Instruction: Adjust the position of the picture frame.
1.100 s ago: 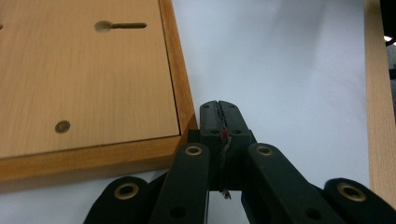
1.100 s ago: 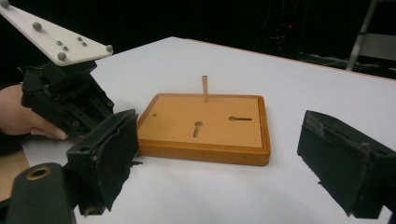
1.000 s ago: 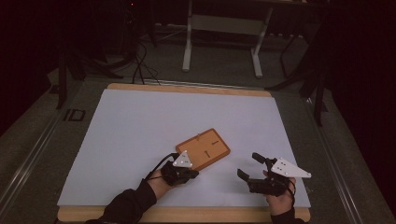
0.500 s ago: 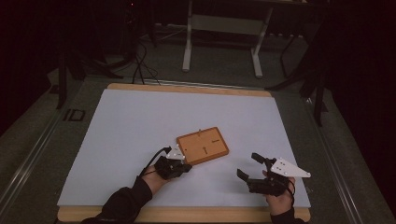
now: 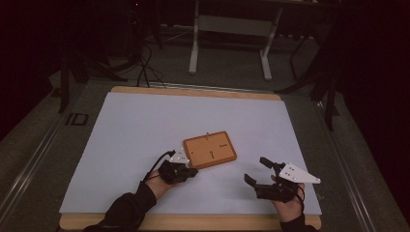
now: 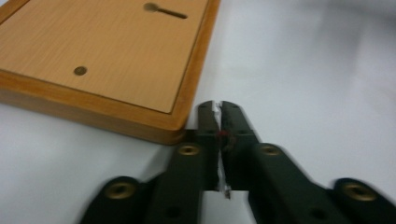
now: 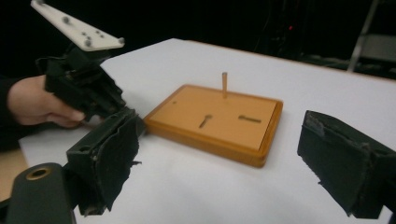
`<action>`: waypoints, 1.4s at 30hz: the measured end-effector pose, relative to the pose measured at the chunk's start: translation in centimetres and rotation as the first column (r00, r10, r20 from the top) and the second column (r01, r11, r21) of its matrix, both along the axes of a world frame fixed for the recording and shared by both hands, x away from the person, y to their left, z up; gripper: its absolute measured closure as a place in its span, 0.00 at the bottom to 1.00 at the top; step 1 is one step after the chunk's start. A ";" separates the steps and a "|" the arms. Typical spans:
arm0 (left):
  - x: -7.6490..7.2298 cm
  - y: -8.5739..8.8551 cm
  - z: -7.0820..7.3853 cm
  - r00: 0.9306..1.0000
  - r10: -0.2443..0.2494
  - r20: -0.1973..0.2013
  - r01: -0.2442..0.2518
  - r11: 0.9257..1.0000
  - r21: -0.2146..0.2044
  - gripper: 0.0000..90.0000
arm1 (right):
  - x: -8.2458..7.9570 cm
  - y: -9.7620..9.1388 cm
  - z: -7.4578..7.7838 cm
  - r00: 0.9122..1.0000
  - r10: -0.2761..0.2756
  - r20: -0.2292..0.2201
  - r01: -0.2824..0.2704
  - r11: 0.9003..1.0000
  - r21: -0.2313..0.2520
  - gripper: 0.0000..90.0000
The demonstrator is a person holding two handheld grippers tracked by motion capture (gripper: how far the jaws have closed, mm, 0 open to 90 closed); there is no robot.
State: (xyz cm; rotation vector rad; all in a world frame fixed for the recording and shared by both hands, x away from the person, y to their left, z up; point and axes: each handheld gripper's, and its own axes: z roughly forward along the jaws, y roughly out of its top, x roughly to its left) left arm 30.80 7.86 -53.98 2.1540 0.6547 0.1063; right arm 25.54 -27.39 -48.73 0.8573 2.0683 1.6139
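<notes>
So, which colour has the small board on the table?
Orange-brown wood; the board shows best in the right gripper view.

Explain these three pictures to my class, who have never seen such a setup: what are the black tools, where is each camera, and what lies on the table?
A person holds a two-jaw gripper in each hand. The high view looks down on a table under a white sheet; each gripper also carries its own camera. On the sheet lies a wooden board with a thin upright peg and keyhole slots. The left gripper, its jaws nearly closed on nothing after just beginning to open, sits at the board's near corner. The right gripper stands open and empty, apart from the board.
</notes>
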 end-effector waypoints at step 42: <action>-0.8 2.9 1.6 0.985 0.118 0.124 -0.097 0.982 -0.163 0.46 | 16.7 9.6 -3.1 0.971 -0.032 -0.238 -0.019 0.978 -0.207 0.99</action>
